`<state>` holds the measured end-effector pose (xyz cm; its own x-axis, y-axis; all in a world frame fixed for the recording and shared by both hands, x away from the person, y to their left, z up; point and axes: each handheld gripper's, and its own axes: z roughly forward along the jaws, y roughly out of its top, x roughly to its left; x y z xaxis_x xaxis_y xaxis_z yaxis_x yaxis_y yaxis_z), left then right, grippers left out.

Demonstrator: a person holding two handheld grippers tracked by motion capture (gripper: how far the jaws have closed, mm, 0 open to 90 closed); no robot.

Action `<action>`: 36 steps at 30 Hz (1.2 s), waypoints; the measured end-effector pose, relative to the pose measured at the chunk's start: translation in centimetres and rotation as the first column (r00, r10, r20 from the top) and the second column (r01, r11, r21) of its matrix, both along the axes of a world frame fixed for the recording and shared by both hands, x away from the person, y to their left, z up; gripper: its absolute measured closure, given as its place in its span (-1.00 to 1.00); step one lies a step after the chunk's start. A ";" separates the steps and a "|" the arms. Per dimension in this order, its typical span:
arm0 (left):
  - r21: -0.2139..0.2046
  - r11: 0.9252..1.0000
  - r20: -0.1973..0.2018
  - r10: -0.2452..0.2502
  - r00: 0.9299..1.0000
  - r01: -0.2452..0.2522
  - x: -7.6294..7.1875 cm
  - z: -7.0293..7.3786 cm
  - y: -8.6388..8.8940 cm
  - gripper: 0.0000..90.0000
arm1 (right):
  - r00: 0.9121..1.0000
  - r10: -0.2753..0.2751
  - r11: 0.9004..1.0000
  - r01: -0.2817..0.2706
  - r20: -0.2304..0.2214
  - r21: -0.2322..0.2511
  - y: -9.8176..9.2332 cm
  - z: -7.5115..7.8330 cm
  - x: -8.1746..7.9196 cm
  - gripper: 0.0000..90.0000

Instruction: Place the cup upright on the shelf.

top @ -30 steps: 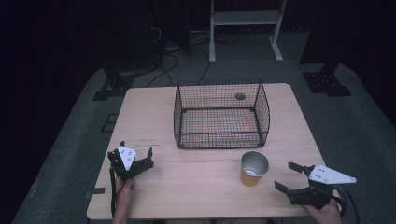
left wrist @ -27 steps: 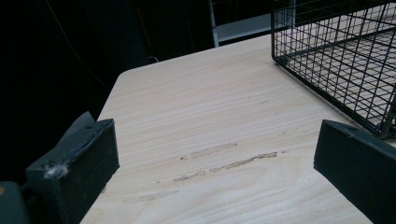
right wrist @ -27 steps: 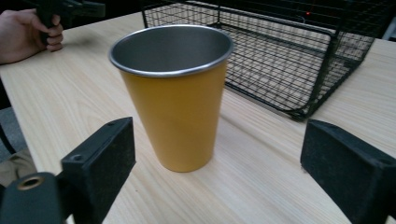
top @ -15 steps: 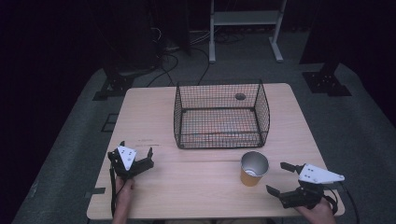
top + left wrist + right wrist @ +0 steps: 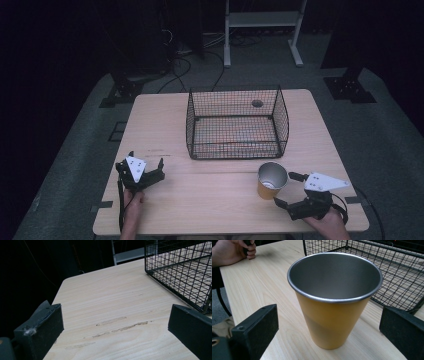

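An orange cup with a steel inside stands upright near the table's front right, just in front of a black wire basket. My right gripper lies low on the table to the cup's right, open, its jaws pointing at the cup. In the right gripper view the cup stands close ahead, framed by the two wide-apart jaws of the right gripper, with no contact visible. My left gripper rests open at the front left, with nothing in it. In the left gripper view, bare wood lies between the left gripper jaws.
The wooden table has scuff marks ahead of the left gripper. The basket's corner is to the right there. The basket stands right behind the cup. A hand shows at the far left. A white shelf frame stands on the floor beyond.
My right gripper has moved left along the front edge, closing in on the cup. The left gripper, cup and basket have stayed put.
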<state>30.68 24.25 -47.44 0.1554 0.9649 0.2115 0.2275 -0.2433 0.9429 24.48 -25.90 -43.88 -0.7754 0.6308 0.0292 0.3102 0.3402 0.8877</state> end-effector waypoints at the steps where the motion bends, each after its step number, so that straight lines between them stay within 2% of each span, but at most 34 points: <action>1: 0.000 1.000 0.000 0.000 1.000 0.000 0.0 0.0 0.0 -1.00 | 1.000 -0.002 1.000 0.002 0.004 -0.010 0.3 -0.1 0.2 -0.96; 28: 0.002 1.000 0.000 -0.002 1.000 0.002 0.0 0.0 0.0 -1.00 | 0.999 -0.005 1.000 0.005 0.033 0.008 2.9 -0.1 2.1 -0.96; 36: 0.001 1.000 0.000 -0.002 1.000 0.002 0.0 0.0 0.0 -1.00 | 0.999 -0.007 1.000 0.006 0.037 0.011 2.8 0.0 2.3 -0.74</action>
<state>30.68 24.25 -47.45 0.1576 0.9643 0.2126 0.2267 -0.2449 0.9427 26.73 -23.06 -43.86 -0.7720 0.6356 0.0075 0.2794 0.3286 0.9022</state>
